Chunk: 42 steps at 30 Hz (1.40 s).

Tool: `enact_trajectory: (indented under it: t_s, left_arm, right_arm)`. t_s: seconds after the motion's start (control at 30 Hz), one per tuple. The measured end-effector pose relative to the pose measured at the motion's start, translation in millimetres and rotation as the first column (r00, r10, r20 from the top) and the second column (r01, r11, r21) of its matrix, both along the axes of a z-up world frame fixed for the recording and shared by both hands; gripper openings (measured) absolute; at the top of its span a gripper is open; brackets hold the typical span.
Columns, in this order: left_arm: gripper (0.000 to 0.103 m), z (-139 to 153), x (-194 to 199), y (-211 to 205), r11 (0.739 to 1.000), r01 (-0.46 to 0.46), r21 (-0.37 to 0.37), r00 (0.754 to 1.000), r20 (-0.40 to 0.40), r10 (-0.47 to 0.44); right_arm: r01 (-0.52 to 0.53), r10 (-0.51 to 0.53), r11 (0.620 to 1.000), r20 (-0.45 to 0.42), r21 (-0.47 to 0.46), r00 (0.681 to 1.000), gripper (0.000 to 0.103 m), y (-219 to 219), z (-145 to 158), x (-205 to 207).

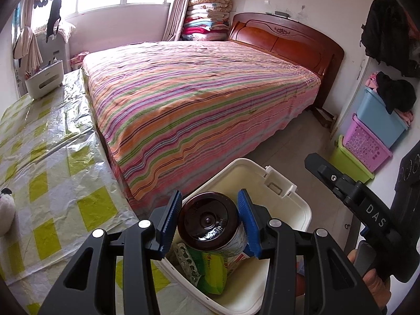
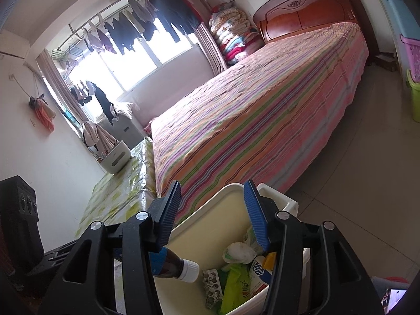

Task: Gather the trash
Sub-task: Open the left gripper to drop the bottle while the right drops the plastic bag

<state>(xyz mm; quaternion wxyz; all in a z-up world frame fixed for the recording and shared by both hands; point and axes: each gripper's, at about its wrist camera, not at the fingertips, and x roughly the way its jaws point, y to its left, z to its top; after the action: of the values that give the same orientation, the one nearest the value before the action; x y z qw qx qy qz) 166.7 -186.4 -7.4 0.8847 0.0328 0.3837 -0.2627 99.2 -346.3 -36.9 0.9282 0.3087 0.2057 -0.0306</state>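
The dark plastic bottle (image 1: 210, 221) sits bottom-first between the blue pads (image 1: 172, 221) of my left gripper (image 1: 210, 225), clamped on both sides and held over the open cream-white waste bin (image 1: 302, 211); in the right wrist view the same bottle (image 2: 170, 262) shows as a brown neck with a white cap, entering from the left above the bin's (image 2: 210, 225) inner wall. Inside the bin I see the trash already gathered — a green packet (image 1: 210, 270), a leaf-patterned wrapper (image 1: 187, 261), and, from the right view, a crumpled white wad (image 2: 240, 252) and a blue-and-white carton (image 2: 258, 271). My right gripper (image 2: 212, 215) hangs above the bin with its jaws spread and nothing between them; its black body (image 1: 349, 197) also enters the left view at the right edge, with part of a hand (image 1: 372, 281) behind it. The bin stands on the floor at the corner of a low surface covered with a yellow-checked plastic sheet (image 1: 52, 170). On that sheet, well apart from the bin, rest a white holder (image 1: 44, 81) and, at the left edge, a small plush toy (image 1: 6, 210). Beyond lies the bed with a striped cover (image 1: 197, 105) and wooden headboard (image 1: 286, 36) — folded quilts (image 1: 207, 15) stacked beside it, coloured storage baskets (image 1: 367, 141) along the right wall.
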Motion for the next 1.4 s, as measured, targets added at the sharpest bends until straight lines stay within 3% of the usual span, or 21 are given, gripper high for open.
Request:
enact_trajectory:
  t_s: [1.17, 1.4]
  left_arm:
    - [0.043, -9, -7, -15, 0.998, 0.054, 0.025, 0.999, -0.01, -0.053]
    - [0.043, -11, -8, -17, 0.997, 0.062, 0.035, 0.998, -0.014, -0.062]
  right_arm:
    - [0.006, -0.006, 1.0, 0.025, -0.002, 1.0, 0.05, 2, 5, -6]
    - [0.009, -0.009, 1.0, 0.025, -0.001, 1.0, 0.056, 0, 5, -6]
